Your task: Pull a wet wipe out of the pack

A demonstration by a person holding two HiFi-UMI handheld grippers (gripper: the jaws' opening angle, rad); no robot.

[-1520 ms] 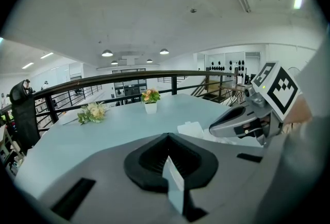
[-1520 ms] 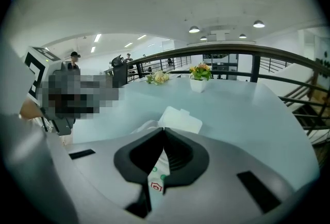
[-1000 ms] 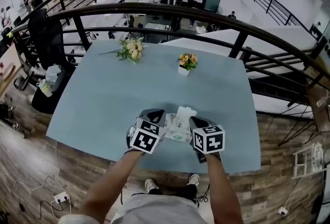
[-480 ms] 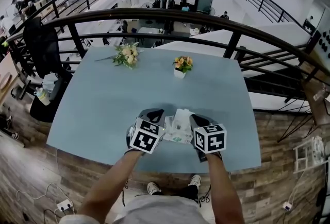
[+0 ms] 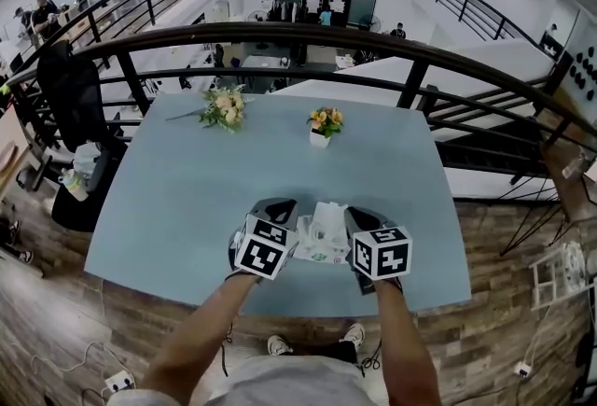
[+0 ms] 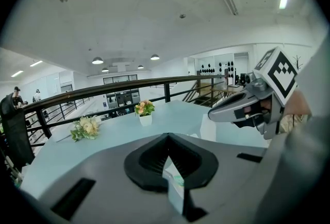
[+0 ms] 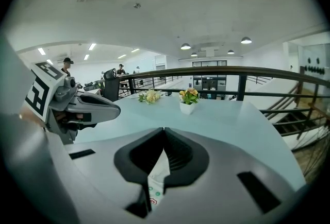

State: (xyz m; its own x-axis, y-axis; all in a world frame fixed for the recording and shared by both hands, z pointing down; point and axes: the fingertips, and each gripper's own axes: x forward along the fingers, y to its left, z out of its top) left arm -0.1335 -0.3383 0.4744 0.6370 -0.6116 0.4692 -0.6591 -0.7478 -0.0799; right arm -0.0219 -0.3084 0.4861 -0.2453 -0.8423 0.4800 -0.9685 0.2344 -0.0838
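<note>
The wet wipe pack [image 5: 322,241], white with green print, is held up between my two grippers just above the light-blue table [image 5: 187,189] near its front edge. In the head view my left gripper [image 5: 291,219] is at the pack's left side and my right gripper [image 5: 347,221] at its right. Seen from its own camera, my left gripper [image 6: 167,166] is shut on a thin white and green edge of the pack [image 6: 175,189]. My right gripper [image 7: 162,158] is likewise shut on white film with green and red print [image 7: 154,187]. No pulled-out wipe can be told apart from the pack.
A small white pot of orange flowers [image 5: 321,126] stands mid-table at the far side, and a pale bouquet [image 5: 222,105] lies at the far left. A dark railing [image 5: 410,68] runs behind the table. A black chair [image 5: 70,77] stands left of the table.
My right gripper has risen a little with the pack's edge still in its jaws. The left gripper has stayed where it was, still shut.
</note>
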